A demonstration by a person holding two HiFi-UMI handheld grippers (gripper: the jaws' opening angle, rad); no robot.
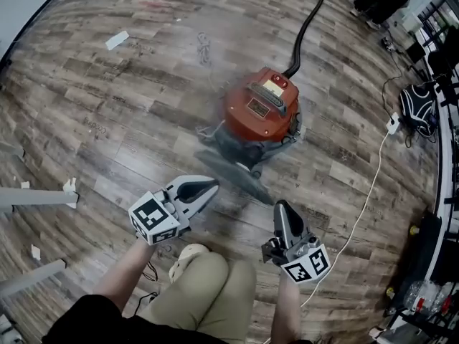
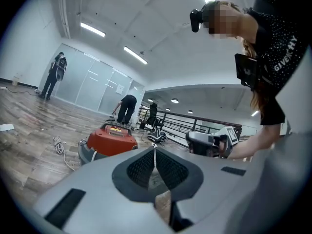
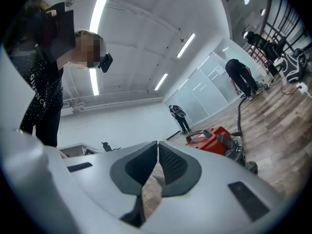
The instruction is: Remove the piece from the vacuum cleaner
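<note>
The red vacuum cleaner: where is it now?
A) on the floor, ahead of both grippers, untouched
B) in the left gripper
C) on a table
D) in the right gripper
A: the vacuum cleaner stands on the wooden floor beyond the left gripper and the right gripper, both shut and empty.

Glossy red plastic vacuum cleaner [image 1: 259, 108] on a worn wood-plank floor [image 1: 122, 113]; matt grey plastic left tongs [image 1: 208, 189]
</note>
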